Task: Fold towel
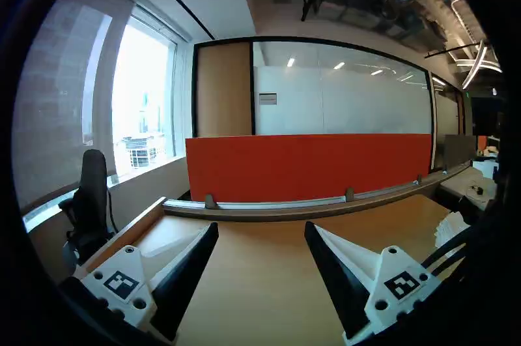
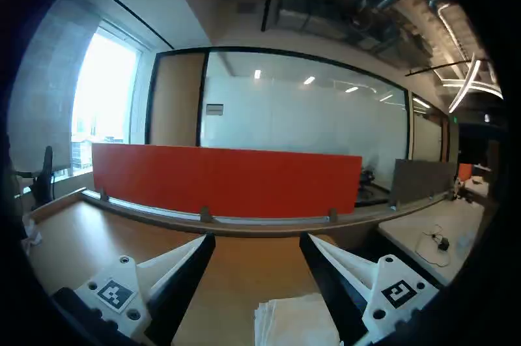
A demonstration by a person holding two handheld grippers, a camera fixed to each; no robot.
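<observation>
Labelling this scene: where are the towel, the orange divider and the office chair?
towel (image 2: pixel 296 323), right gripper view, its top face.
orange divider (image 2: pixel 228 180), right gripper view, panel's middle.
office chair (image 1: pixel 94 180), left gripper view, backrest.

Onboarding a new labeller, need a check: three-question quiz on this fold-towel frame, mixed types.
1. True or false: the right gripper is open, holding nothing.
2. The white folded cloth towel lies on: A) the brown wooden desk, B) a metal tray, C) a grey sofa.
3. Fill in: the long upright divider panel behind the desk is ____ in colour.
Key: 1 true; 2 A; 3 orange-red.
</observation>
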